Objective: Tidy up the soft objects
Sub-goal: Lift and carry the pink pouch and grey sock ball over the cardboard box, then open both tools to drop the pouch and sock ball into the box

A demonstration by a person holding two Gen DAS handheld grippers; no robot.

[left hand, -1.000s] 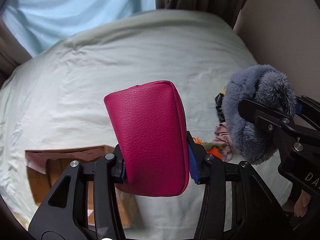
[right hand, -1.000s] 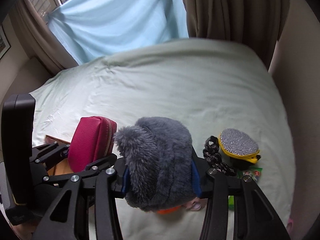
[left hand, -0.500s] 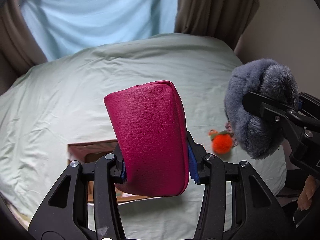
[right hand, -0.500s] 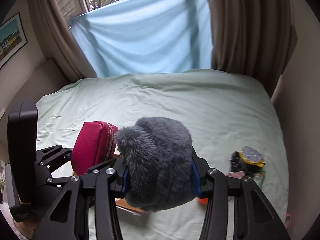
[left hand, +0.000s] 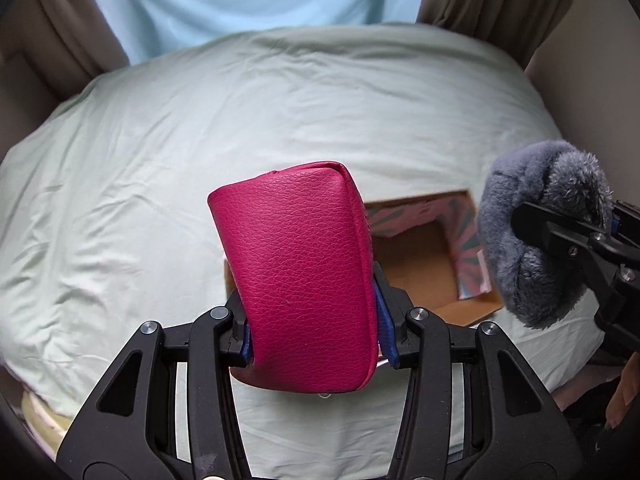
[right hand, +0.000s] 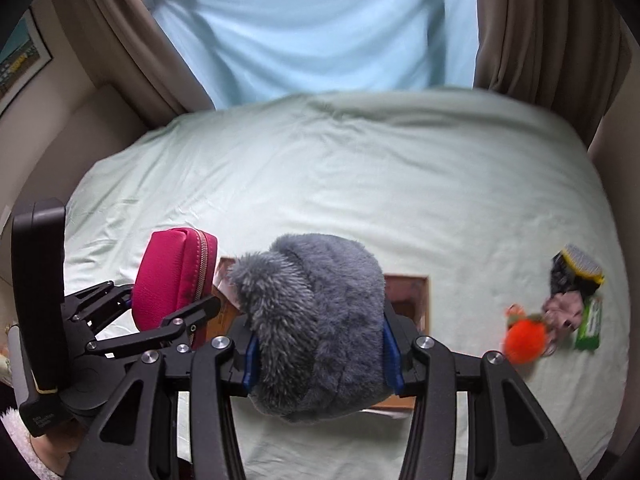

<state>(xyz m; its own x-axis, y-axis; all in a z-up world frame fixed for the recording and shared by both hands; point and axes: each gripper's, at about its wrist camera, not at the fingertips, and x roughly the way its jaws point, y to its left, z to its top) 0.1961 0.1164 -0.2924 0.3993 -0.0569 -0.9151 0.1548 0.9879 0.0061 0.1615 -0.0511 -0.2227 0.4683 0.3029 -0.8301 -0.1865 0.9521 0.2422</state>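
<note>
My left gripper (left hand: 314, 326) is shut on a magenta leather pouch (left hand: 296, 276), held above the bed; the pouch also shows in the right wrist view (right hand: 172, 276). My right gripper (right hand: 318, 354) is shut on a grey furry soft item (right hand: 316, 332), which also shows at the right of the left wrist view (left hand: 536, 232). An open cardboard box (left hand: 424, 264) lies on the bed below and behind both held things; in the right wrist view only its far corner (right hand: 412, 296) shows past the fur.
The pale green bed sheet (right hand: 360, 176) fills both views. At the right lie an orange pompom (right hand: 524, 340), a pink cloth (right hand: 564, 312), a green packet (right hand: 590, 324) and a grey-and-yellow scrubber (right hand: 580, 266). Curtains (right hand: 540, 28) and a blue sheet hang behind.
Both grippers have swung left with their loads still held. The box now sits under and between them, and the small items have shifted to the right in the right wrist view.
</note>
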